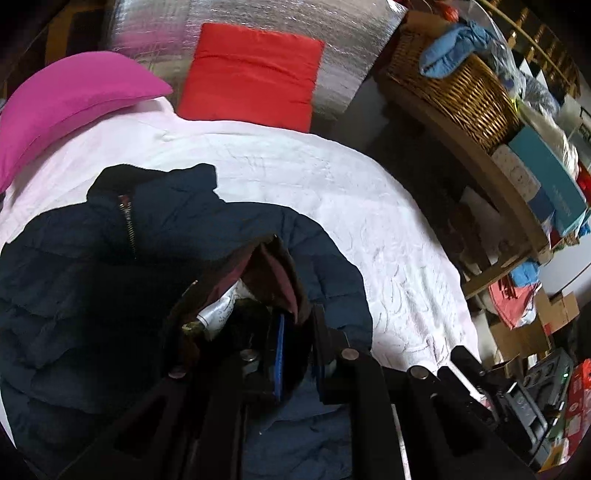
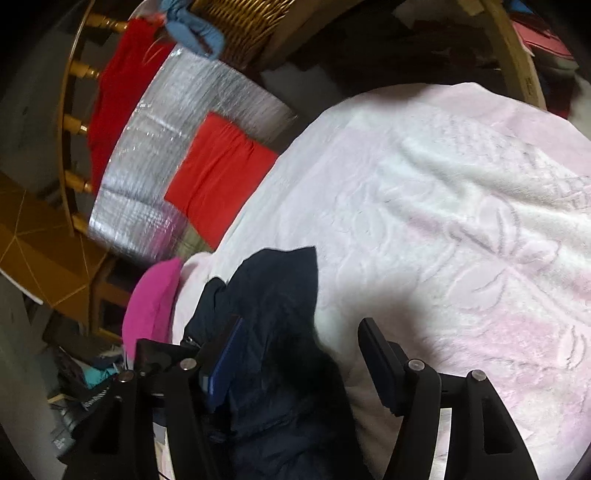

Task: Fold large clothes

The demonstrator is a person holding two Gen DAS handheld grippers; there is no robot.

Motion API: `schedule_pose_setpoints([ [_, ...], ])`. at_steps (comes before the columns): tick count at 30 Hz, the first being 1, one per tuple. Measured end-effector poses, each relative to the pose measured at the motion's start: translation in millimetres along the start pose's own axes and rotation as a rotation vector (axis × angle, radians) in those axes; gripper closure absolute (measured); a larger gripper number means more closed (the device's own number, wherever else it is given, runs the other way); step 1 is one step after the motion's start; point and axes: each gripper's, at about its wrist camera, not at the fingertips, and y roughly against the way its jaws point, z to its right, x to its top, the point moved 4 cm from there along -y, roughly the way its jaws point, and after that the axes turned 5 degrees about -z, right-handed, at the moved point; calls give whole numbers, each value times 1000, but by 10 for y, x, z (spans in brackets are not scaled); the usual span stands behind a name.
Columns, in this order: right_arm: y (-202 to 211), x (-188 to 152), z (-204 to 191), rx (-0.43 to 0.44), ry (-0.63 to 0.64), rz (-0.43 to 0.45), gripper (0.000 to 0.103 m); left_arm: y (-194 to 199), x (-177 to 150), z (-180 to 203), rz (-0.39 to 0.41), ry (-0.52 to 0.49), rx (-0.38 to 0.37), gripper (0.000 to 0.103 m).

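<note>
A dark navy padded jacket (image 1: 92,295) lies on the white and pink blanket (image 1: 332,192), its zip and collar toward the far side. My left gripper (image 1: 299,354) is shut on a fold of the jacket hem, whose maroon lining (image 1: 280,273) shows above the fingers. In the right wrist view the jacket (image 2: 273,332) lies between my open right gripper's (image 2: 295,347) fingers, and I cannot tell whether they touch it. The blanket (image 2: 461,203) spreads to the right.
A magenta pillow (image 1: 62,107) and a red pillow (image 1: 255,74) lie at the head, against a silver foil panel (image 1: 258,22). A wicker basket (image 1: 454,88) with blue cloth sits on a wooden shelf (image 1: 491,173) at the right. Boxes and clutter lie beyond.
</note>
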Motion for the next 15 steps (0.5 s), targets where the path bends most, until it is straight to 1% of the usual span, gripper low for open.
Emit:
schedule_pose_setpoints([
  [2,57,29,37,11,-12,2,36,-12,-3,36,0,-2,-6,86],
  [3,74,37,58,13,-15,3,36,-11,-4,56,-1,4,-17,78],
  [4,94,42,70,15,-18,4,36,-5,-5,62,-1,8,-26,67],
  [5,113,48,83,16,-22,6,36,9,-7,78,4,14,-44,61],
  [6,121,61,98,18,-26,6,36,29,-8,93,10,16,-54,50],
  [7,138,67,110,22,-34,7,36,47,-7,108,16,15,-59,43],
  [9,155,69,114,26,-35,7,36,95,1,130,25,14,-76,37],
  [10,161,66,104,26,-31,8,36,115,7,135,26,16,-84,36],
  [15,141,26,11,20,-1,6,36,356,-24,8,49,35,-150,34],
])
